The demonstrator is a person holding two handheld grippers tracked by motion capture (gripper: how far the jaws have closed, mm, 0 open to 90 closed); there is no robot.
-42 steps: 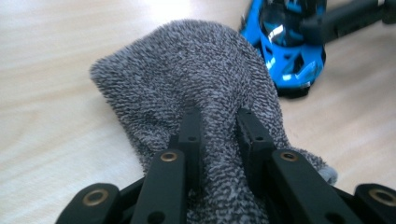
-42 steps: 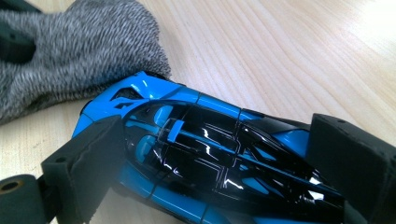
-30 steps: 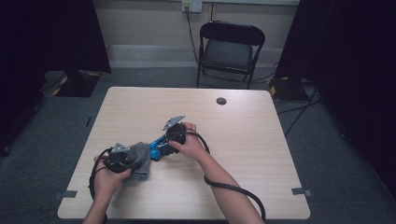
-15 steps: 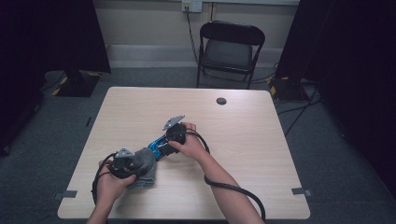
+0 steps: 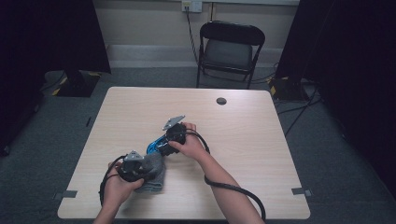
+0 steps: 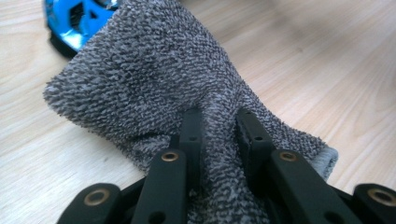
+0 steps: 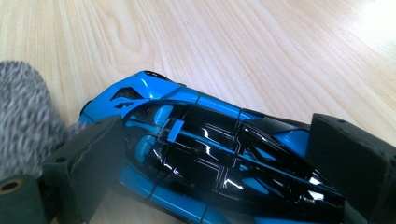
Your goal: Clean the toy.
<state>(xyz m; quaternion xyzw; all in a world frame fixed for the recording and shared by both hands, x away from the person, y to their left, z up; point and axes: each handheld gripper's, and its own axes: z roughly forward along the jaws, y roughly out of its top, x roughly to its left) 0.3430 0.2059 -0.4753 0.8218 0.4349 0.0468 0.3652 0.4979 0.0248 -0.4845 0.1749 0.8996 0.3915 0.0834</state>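
I work in what looks like a bare recording room; my pale wooden table (image 5: 261,140) stands on grey carpet (image 5: 336,154), black curtains (image 5: 355,70) flank it, a folding chair (image 5: 231,51) faces me; cables (image 5: 299,116) trail across the floor.

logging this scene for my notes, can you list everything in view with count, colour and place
shiny blue and black toy car: 1, blue and black, mid-table, between the right tongs' jaws
fuzzy grey knitted cloth: 1, grey, table front left, beside the car
light wooden table: 1, pale wood, centre
small round black disc: 1, black, far table edge
black folding chair: 1, black, behind table
left tongs: 1, black, shut on the cloth
right tongs: 1, black, clamped on the car
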